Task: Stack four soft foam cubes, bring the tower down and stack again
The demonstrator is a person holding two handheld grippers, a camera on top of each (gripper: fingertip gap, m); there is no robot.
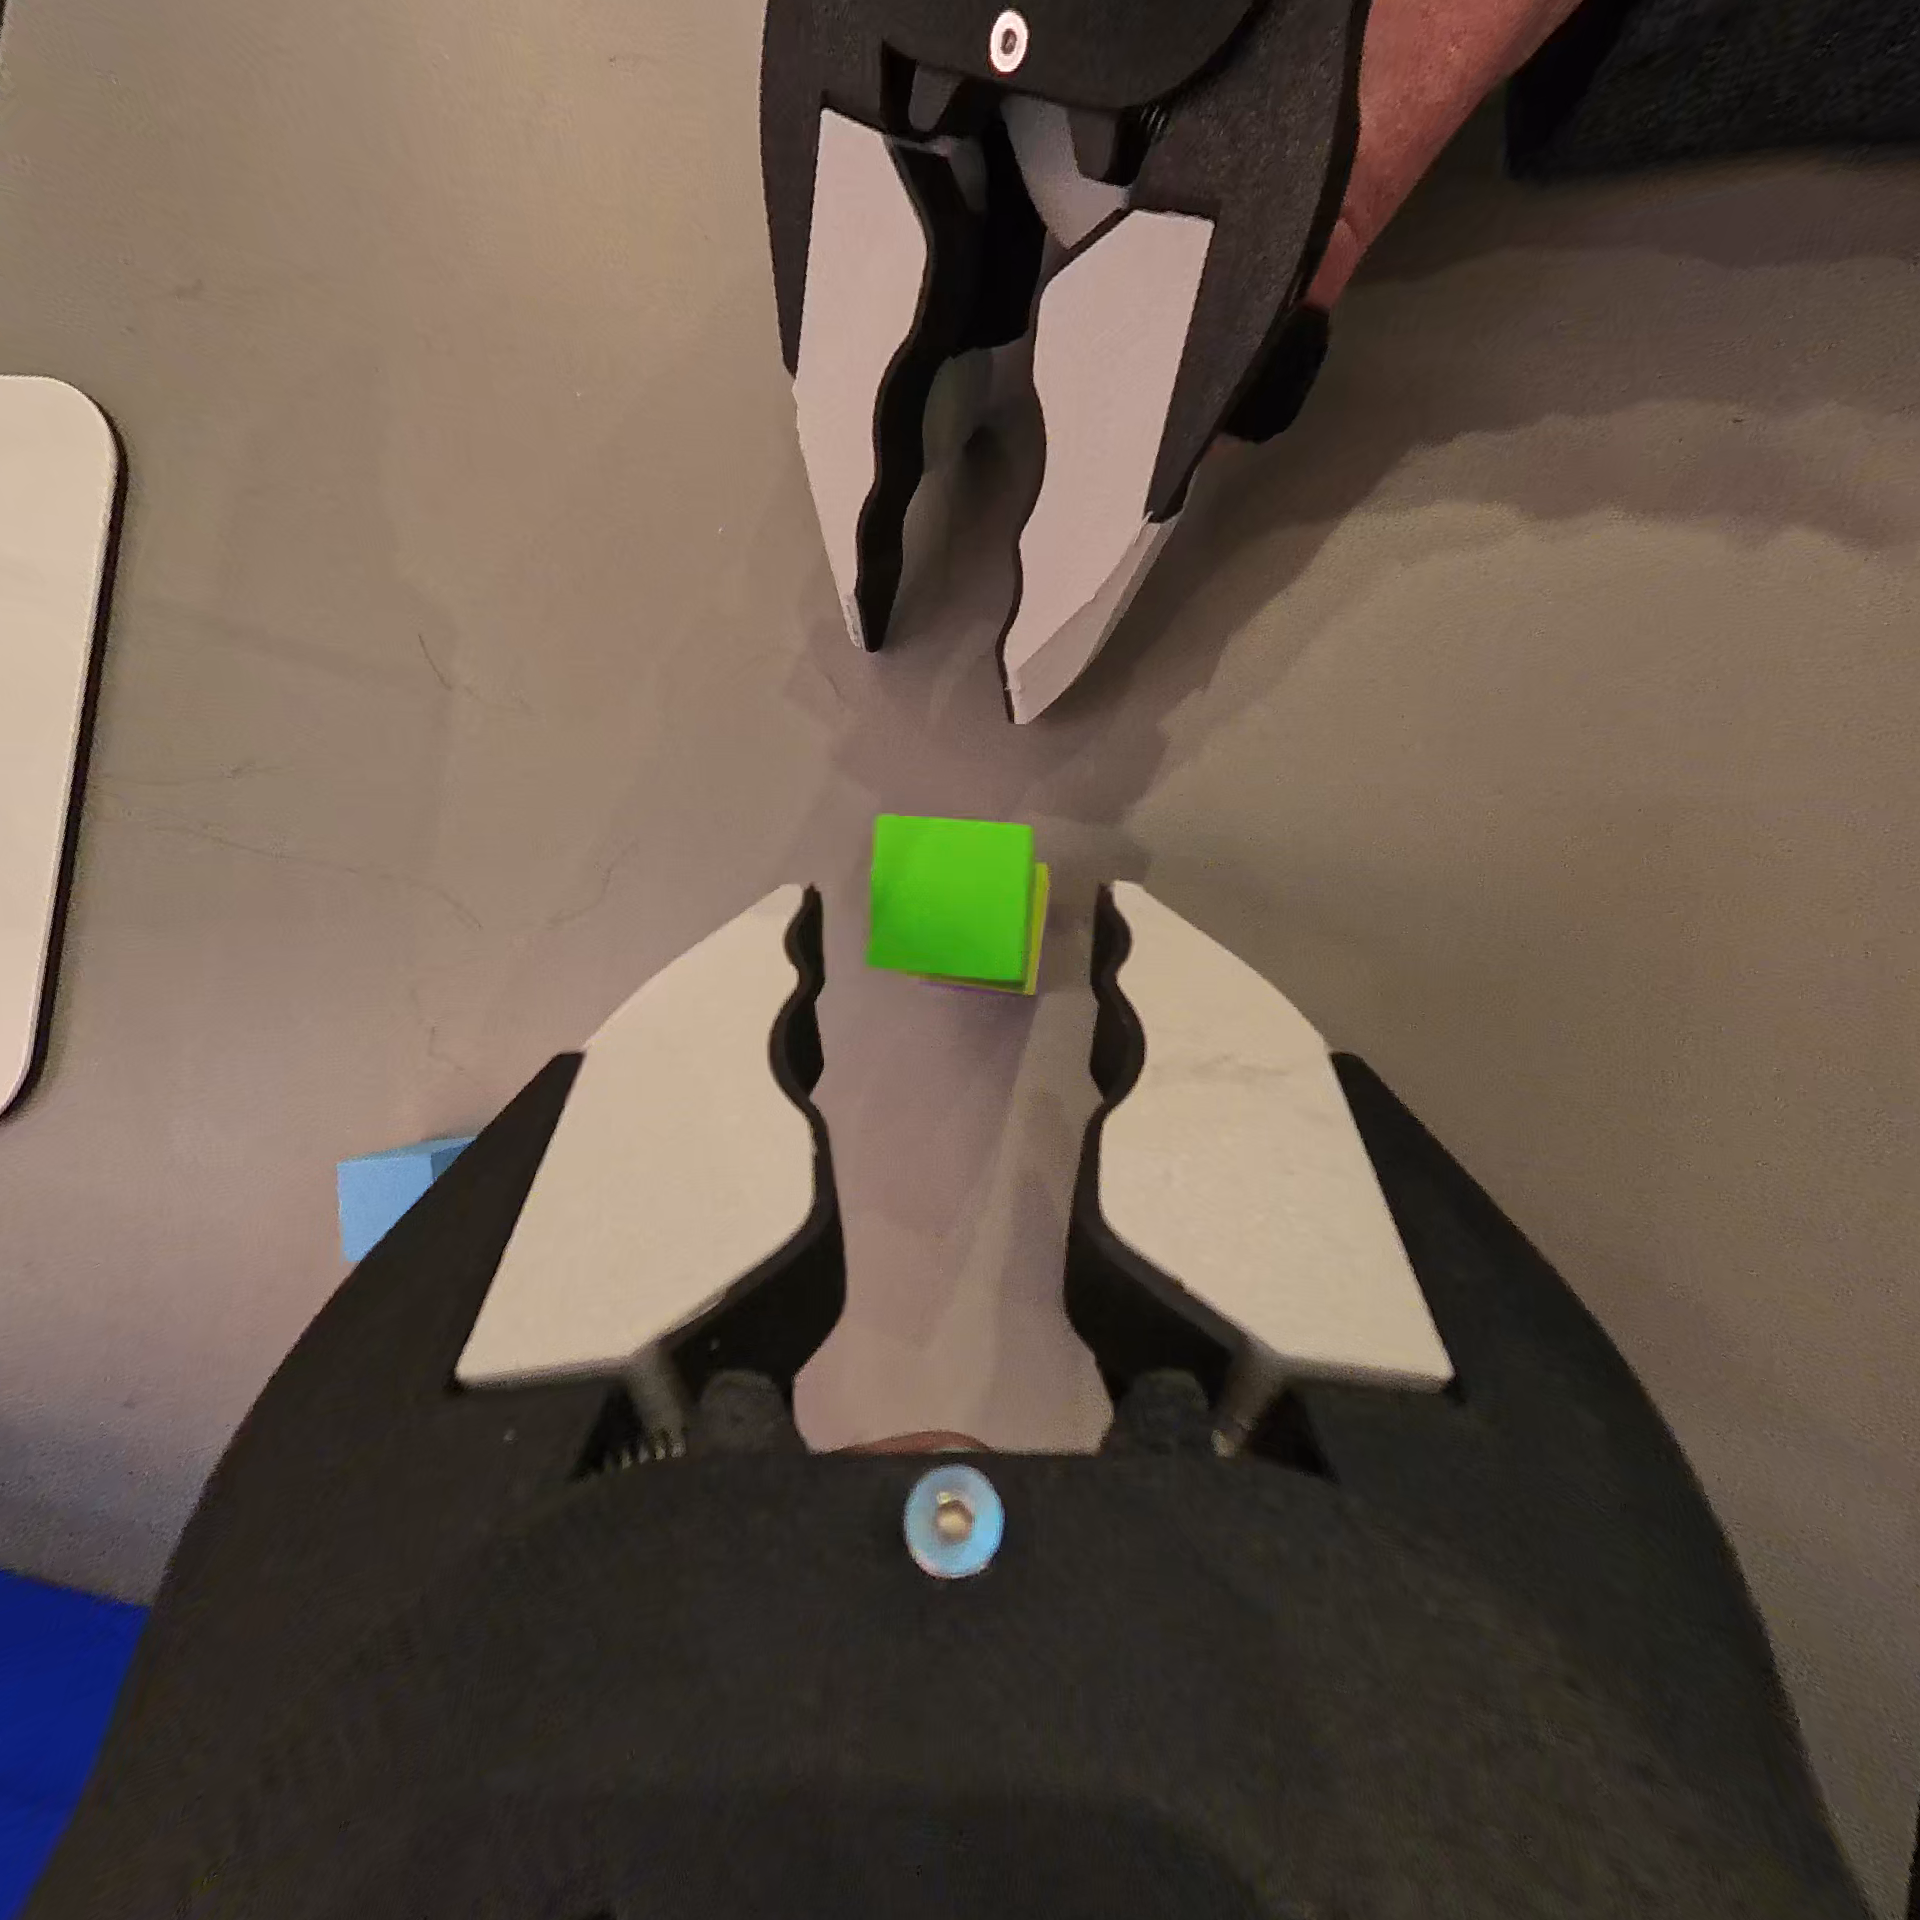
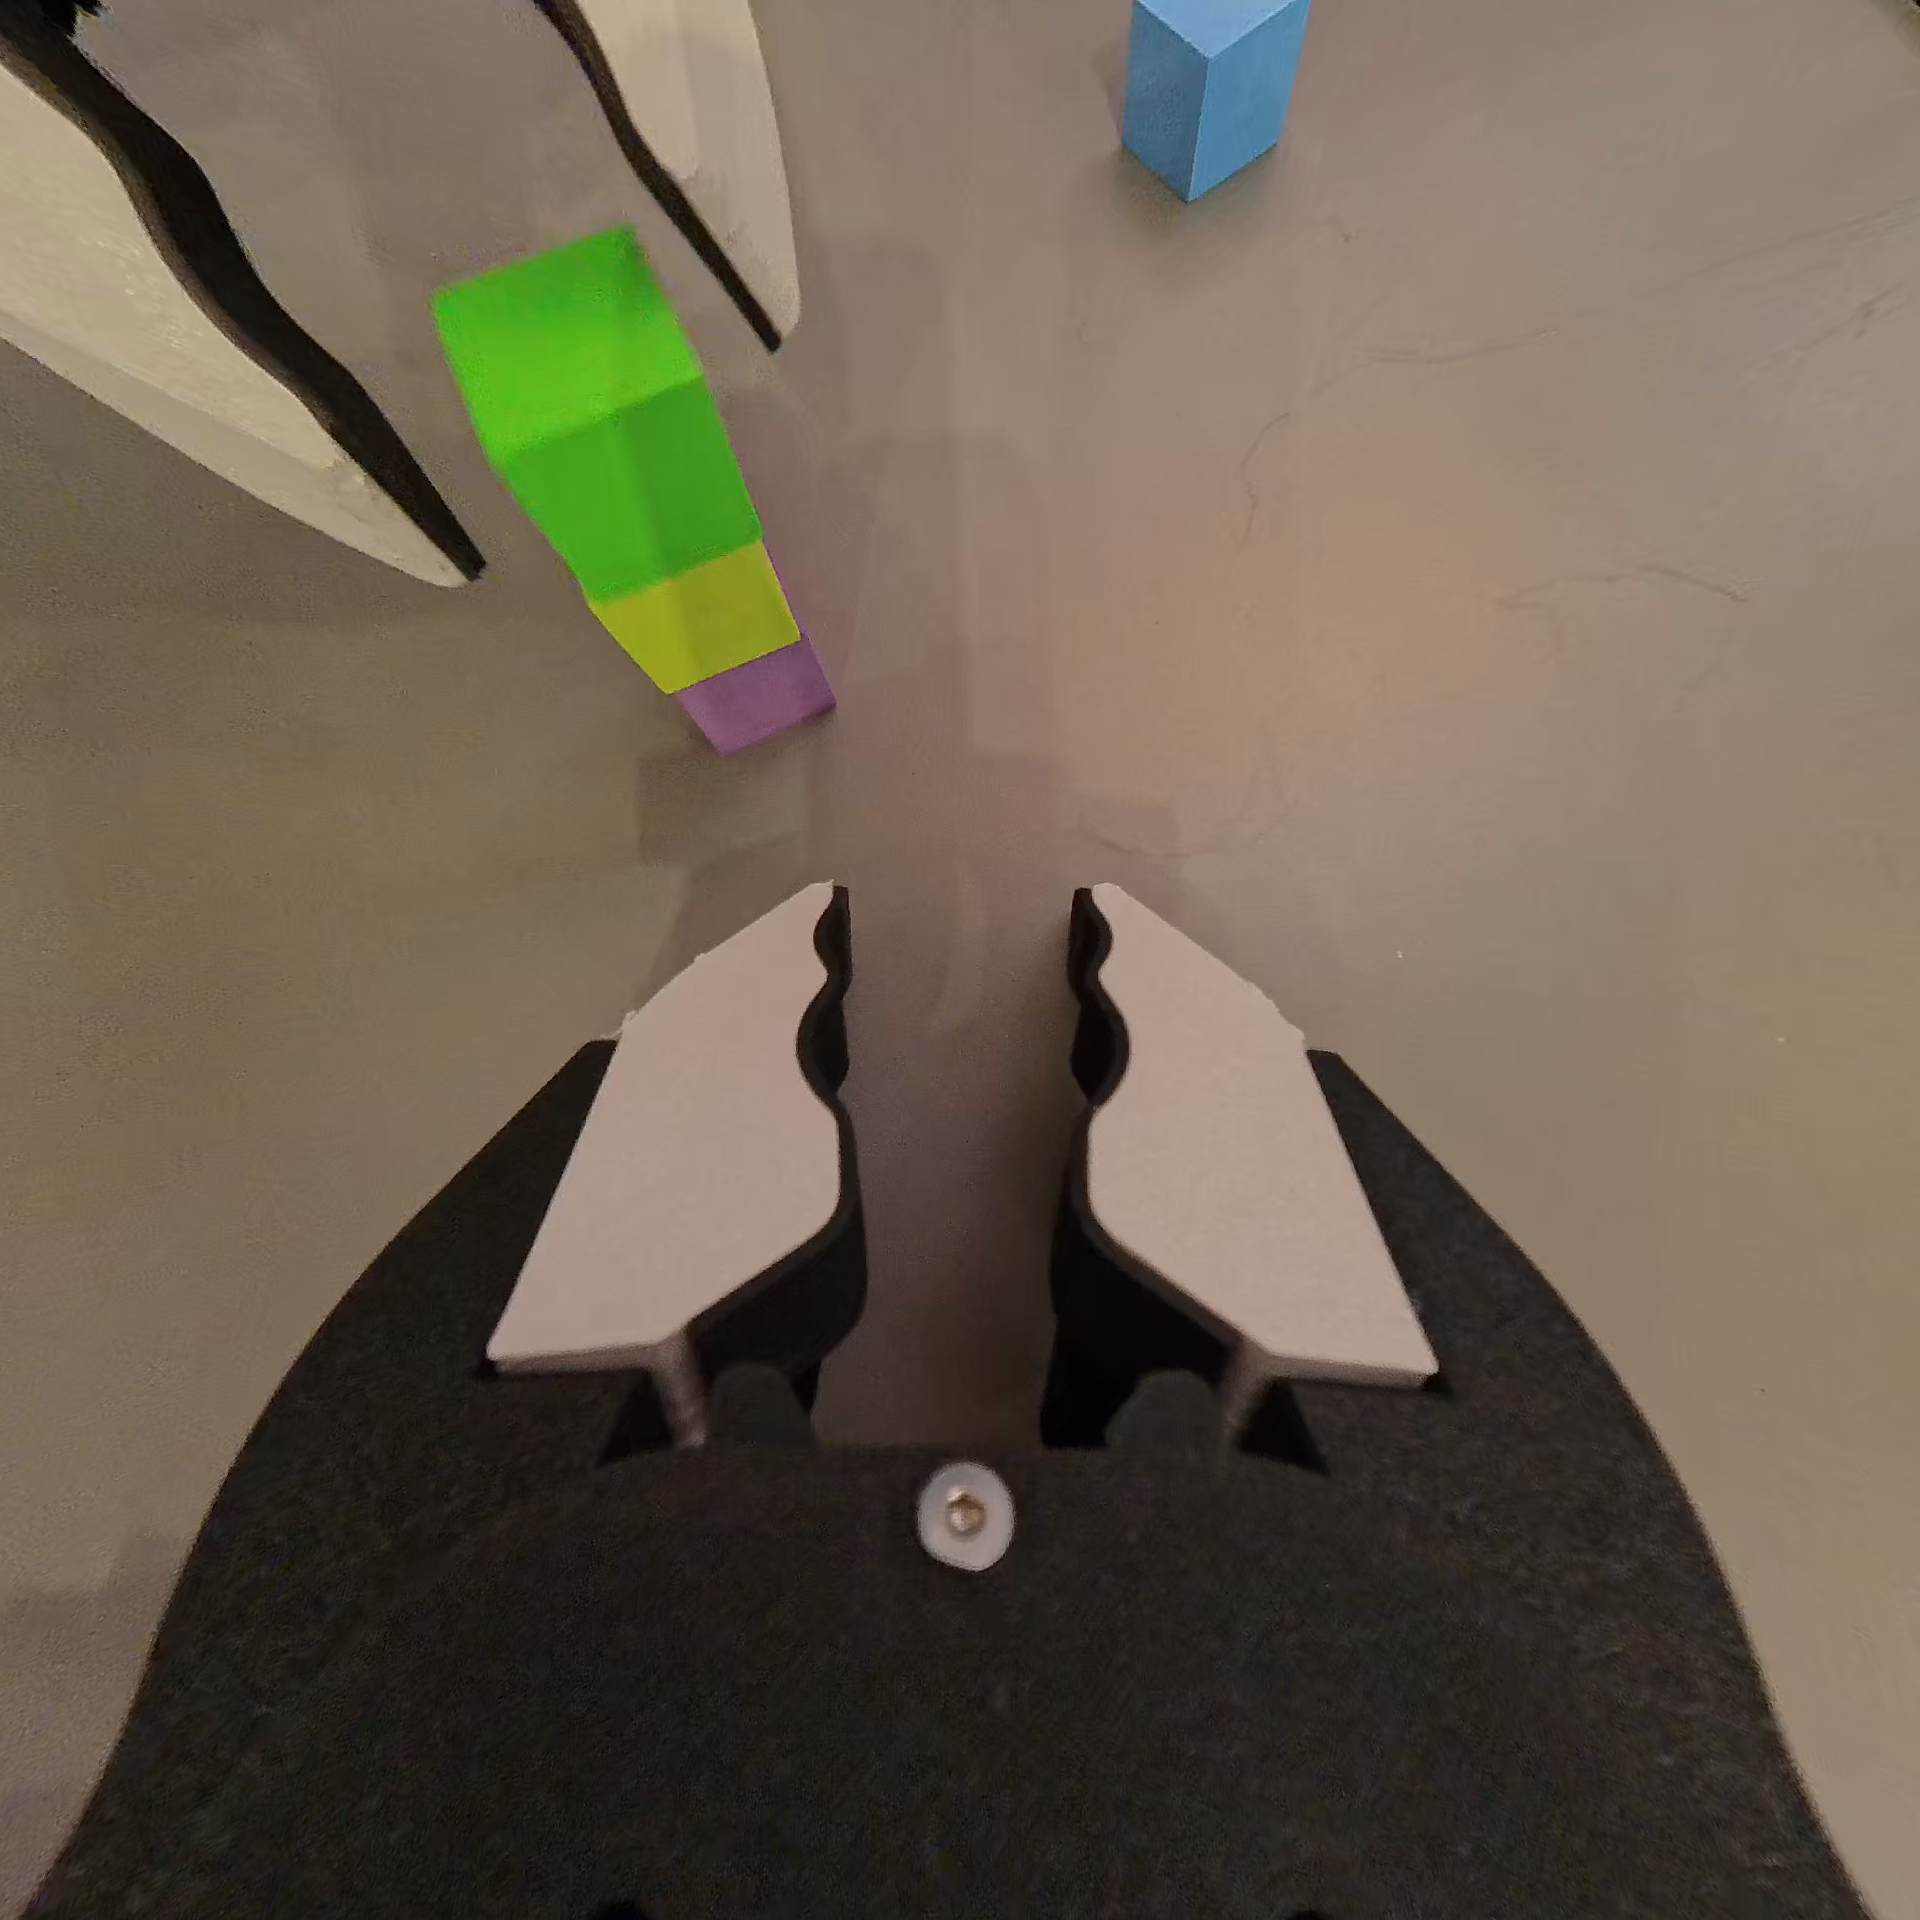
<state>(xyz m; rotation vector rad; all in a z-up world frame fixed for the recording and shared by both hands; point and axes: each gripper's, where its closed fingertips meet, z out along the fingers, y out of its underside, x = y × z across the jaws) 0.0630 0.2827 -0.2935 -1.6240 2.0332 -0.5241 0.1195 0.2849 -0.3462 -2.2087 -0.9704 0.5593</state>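
Observation:
A tower of three foam cubes stands on the grey table (image 2: 1455,727): a purple cube (image 2: 764,701) at the bottom, a yellow-green cube (image 2: 696,623) in the middle and a bright green cube (image 2: 592,416) on top. From above, in the left wrist view, mostly the green cube (image 1: 951,899) shows. My left gripper (image 1: 956,904) is open around the green cube, with a gap on each side of it. Its fingers (image 2: 260,416) also show in the right wrist view. A light blue cube (image 2: 1210,94) stands apart on the table. My right gripper (image 2: 961,904) is open and empty, away from the tower.
The right gripper (image 1: 945,675) faces the tower from the far side, held by a hand (image 1: 1455,156). The light blue cube (image 1: 390,1195) lies beside my left finger. A white rounded board (image 1: 52,727) lies at the left edge. A dark blue object (image 1: 62,1704) is at the bottom left. My hands' fingertips stand some 8 cm from each other.

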